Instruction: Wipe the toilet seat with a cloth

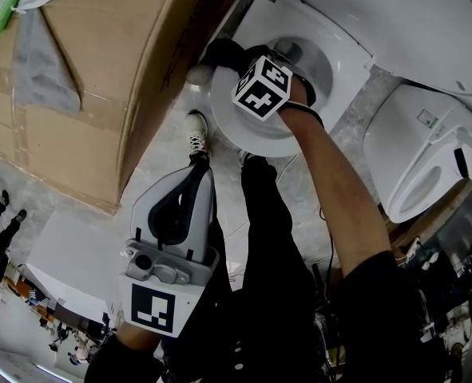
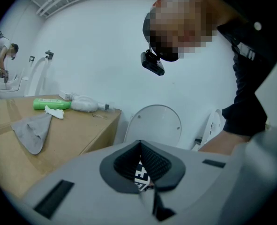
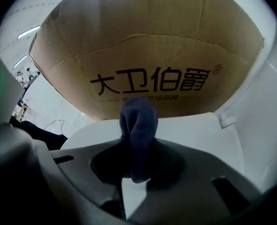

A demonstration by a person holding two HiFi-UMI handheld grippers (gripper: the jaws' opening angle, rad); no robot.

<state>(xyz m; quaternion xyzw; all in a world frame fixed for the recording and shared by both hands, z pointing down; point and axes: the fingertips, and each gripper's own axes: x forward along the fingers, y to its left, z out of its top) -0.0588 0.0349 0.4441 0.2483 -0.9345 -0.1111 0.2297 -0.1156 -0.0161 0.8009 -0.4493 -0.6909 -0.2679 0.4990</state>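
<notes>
In the head view the white toilet seat (image 1: 247,134) rings the bowl at top centre. My right gripper (image 1: 234,64), with its marker cube, is shut on a dark blue cloth (image 1: 221,53) that rests on the seat's left side, close to the cardboard box. The right gripper view shows the cloth (image 3: 138,118) bunched between the jaws of the right gripper (image 3: 137,149), pressed on the white seat (image 3: 194,130). My left gripper (image 1: 197,167) hangs low beside the person's leg, away from the toilet. It points upward, and the left gripper (image 2: 139,145) is shut on nothing.
A large cardboard box (image 1: 84,86) stands left of the toilet, carrying a green bottle (image 1: 6,2) and a grey cloth (image 1: 40,62). Another white toilet (image 1: 427,158) stands to the right. The person's shoe (image 1: 196,134) and dark trouser legs fill the floor before the bowl.
</notes>
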